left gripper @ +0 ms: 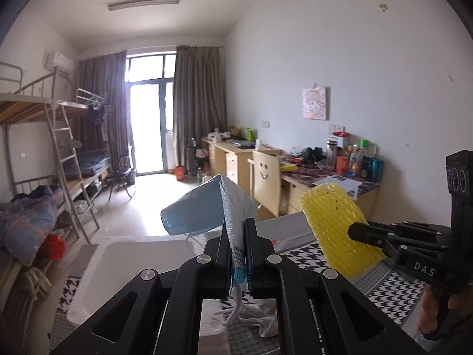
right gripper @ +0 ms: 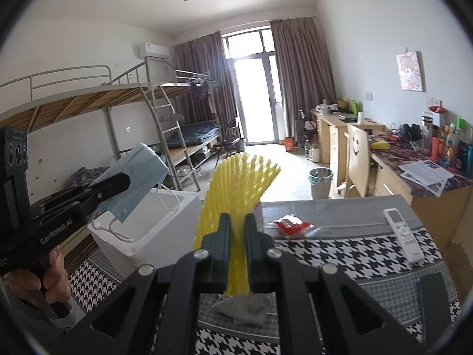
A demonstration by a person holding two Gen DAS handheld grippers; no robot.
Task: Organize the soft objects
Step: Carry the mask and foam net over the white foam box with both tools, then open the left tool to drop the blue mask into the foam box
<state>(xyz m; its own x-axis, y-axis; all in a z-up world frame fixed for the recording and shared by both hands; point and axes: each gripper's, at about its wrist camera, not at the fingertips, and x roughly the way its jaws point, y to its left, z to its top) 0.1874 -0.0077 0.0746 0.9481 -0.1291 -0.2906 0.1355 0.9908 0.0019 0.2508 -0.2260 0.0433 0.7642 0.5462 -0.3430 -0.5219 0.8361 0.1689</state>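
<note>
Now we are clamping the left gripper (left gripper: pixel 238 236) on a blue face mask (left gripper: pixel 207 207), pinching the right gripper (right gripper: pixel 236 233) on yellow foam netting (right gripper: pixel 236 183), both raised over the houndstooth-clothed table (right gripper: pixel 340 254), beside the white foam box (right gripper: pixel 165 224).

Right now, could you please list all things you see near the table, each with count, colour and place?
face mask: 1, blue, held in the left gripper
foam net: 1, yellow, held in the right gripper
foam box: 1, white, at the table's left side
tablecloth: 1, black-and-white check
red packet: 1, on the table
remote control: 1, white, on the table's right part
phone: 1, black, near the remote control
grey cloth: 1, under the right gripper
left gripper: 1, black, shut
right gripper: 1, black, shut
</note>
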